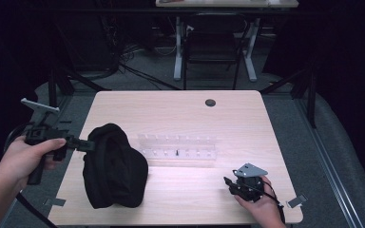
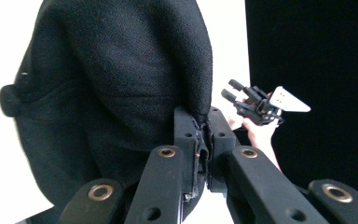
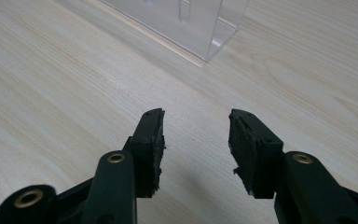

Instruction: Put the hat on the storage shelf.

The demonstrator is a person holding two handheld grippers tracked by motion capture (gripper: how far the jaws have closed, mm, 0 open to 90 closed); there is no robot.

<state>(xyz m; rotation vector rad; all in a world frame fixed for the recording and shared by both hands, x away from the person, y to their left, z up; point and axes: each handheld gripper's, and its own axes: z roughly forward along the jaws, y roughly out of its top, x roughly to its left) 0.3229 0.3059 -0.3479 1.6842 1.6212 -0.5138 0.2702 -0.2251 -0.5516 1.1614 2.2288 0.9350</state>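
A black cap [image 1: 114, 166] hangs over the left part of the wooden table [image 1: 180, 109], its lower end resting on the top. My left gripper [image 1: 89, 144] is shut on the cap's edge; in the left gripper view the jaws pinch the black fabric [image 2: 121, 70] at the left gripper's tips [image 2: 204, 126]. My right gripper [image 1: 229, 183] rests low near the table's front right corner, open, with nothing between its fingers [image 3: 150, 135]. The right gripper [image 2: 242, 95] also appears far off in the left gripper view, held by a hand.
A clear acrylic rack [image 1: 178, 148] with small pegs stands in the middle of the table, its corner [image 3: 200, 28] just ahead of the right gripper. A round cable hole [image 1: 210, 102] sits at the back. A chair [image 1: 214, 42] and desk legs stand beyond the table.
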